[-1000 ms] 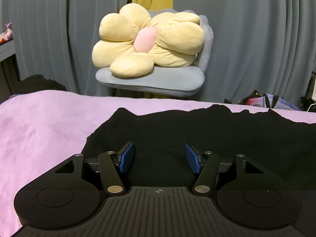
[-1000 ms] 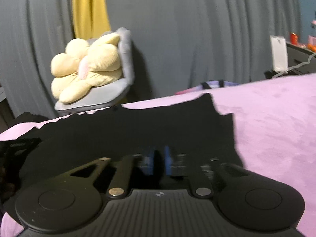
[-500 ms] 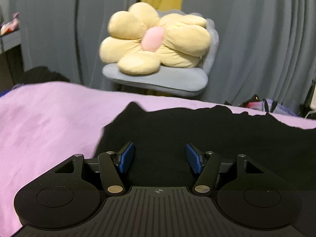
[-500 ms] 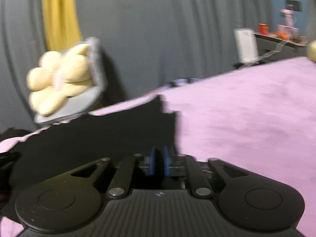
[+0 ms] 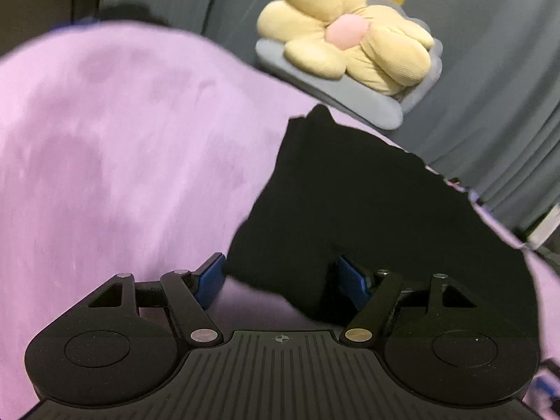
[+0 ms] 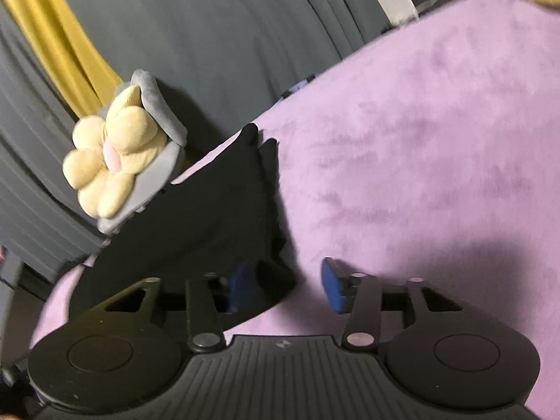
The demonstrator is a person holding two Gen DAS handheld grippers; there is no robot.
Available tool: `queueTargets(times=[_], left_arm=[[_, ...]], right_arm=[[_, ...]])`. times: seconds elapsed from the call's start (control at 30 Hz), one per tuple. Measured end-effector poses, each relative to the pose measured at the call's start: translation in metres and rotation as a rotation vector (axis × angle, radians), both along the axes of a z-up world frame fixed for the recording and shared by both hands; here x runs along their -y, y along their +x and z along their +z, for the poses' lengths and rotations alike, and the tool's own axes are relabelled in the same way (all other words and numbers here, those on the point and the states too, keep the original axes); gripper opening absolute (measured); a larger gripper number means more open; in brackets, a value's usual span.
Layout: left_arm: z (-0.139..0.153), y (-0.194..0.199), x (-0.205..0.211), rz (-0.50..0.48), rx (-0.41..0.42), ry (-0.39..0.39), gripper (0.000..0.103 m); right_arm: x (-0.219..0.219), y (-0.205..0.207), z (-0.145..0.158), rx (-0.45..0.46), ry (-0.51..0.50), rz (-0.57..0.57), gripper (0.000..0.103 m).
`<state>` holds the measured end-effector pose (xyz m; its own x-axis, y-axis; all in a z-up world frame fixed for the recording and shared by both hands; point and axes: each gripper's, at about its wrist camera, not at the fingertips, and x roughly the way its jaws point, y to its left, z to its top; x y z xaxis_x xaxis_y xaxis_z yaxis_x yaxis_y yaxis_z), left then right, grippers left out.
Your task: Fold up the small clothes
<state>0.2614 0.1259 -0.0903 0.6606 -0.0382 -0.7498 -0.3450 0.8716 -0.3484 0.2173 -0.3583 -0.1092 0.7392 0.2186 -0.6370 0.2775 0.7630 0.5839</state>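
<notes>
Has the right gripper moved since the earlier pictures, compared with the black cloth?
Yes. The right gripper has shifted rightward off the black cloth onto the purple fleece blanket. Its jaws have just been opening, pressing nothing.

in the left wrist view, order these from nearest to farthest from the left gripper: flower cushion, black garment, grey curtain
1. black garment: lying on the purple blanket, its near edge between the open fingers of the left gripper.
2. flower cushion: beyond the blanket's far edge, up and to the right, on a grey chair.
3. grey curtain: behind the chair, the backdrop.
</notes>
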Motion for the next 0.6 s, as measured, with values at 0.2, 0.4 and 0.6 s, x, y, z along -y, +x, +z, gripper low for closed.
queueTargets(times=[0.2,0.4,0.6], left_arm=[[-0.016,-0.005,-0.019,0.035,0.048,-0.277,0.074],[-0.028,0.011,-0.024,0.006,0.077,-0.318,0.055],[-0.042,0.014,-0.054,0.039,0.073,-0.443,0.015]], right_arm=[[-0.008,0.005,-0.015,-0.018,0.079,-0.017,0.047],[-0.015,0.017,-0.025,-0.036,0.089,-0.05,0.006],[-0.047,0.016,0.009,0.019,-0.342,-0.08,0.016]])
